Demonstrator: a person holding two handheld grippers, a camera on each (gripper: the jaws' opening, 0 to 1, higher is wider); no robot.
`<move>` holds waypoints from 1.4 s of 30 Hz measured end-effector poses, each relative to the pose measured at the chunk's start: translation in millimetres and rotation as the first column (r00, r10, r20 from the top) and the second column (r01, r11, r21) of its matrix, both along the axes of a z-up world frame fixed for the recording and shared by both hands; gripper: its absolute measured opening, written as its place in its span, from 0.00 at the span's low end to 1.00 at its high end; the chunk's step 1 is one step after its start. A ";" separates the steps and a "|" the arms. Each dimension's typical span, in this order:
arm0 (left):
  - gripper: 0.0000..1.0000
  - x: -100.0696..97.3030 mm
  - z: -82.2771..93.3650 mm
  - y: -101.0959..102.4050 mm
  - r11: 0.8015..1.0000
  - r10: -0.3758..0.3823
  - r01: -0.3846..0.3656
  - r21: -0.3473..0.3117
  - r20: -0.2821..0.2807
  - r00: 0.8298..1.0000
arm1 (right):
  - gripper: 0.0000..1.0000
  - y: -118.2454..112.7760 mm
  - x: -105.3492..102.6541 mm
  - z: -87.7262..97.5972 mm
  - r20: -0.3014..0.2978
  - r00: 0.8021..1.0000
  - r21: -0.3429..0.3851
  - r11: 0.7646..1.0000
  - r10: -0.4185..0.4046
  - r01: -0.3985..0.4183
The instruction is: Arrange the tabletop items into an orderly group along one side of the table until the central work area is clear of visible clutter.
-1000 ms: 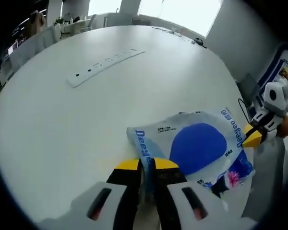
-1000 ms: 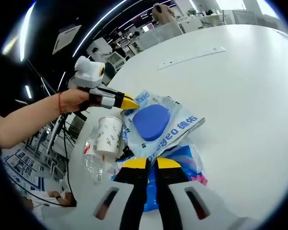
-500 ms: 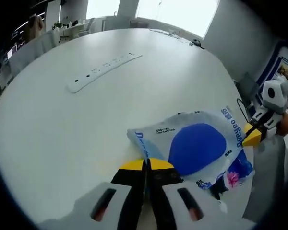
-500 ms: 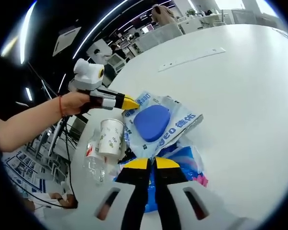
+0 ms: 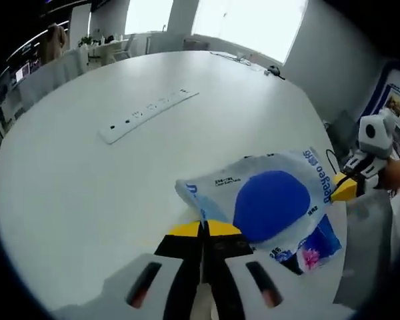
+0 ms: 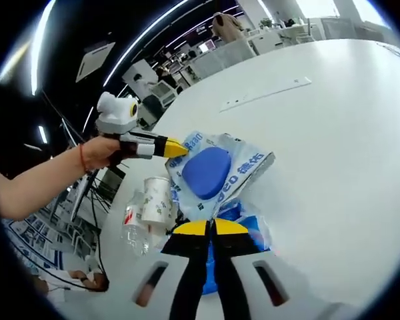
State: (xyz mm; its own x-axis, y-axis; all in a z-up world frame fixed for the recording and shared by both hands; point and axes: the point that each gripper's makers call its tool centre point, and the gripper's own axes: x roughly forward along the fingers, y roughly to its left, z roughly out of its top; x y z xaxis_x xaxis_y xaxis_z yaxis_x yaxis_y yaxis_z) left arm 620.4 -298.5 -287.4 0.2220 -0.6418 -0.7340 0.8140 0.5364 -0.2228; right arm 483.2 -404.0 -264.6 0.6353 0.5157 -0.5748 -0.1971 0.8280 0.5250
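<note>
- Near the table's edge, both grippers are pinching the blue-and-white plastic pack: the left gripper is clenching one end, the right gripper the opposite end, jaws closed on the wrapper.
- Beside it, a paper cup and plastic bottle are lying by the rim.
- Judging by this, the pack is being carried into that group; next it needs lowering alongside them and releasing.
- Farther off, the power strip is waiting mid-table.

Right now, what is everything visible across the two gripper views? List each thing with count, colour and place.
tissue pack: one, pale blue with a dark blue oval, near table edge, pinched at two edges
paper cup: one, white, printed, beside the pack
plastic bottle: one, clear, lying next to the cup
power strip: one, white, farther across the table
table: one, white, round
left gripper: yellow-tipped, shut on the pack
right gripper: yellow-tipped, shut on the pack
</note>
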 end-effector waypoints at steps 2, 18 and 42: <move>0.00 0.2 4.8 -2.1 1.000 0.003 -0.003 -0.006 0.010 1.000 | 0.00 -5.3 2.8 4.7 0.010 1.000 -0.003 1.000 -0.001 0.001; 0.00 -1.7 35.6 -22.7 0.996 0.070 -0.068 -0.057 0.036 0.997 | 0.00 -52.8 24.2 35.1 0.080 0.996 -0.030 0.999 -0.026 0.028; 0.00 -8.2 63.5 -77.3 0.960 0.254 -0.249 -0.127 0.027 0.967 | 0.00 -135.4 72.3 57.7 0.155 0.986 -0.103 0.992 -0.061 0.078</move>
State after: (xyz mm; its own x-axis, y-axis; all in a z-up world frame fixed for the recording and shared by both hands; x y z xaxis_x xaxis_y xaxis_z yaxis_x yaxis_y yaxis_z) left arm 612.2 -375.8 -223.8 0.4169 -0.6454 -0.6401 0.6668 0.6957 -0.2672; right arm 555.6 -539.4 -206.8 0.7512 0.4075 -0.5193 -0.2075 0.8926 0.4002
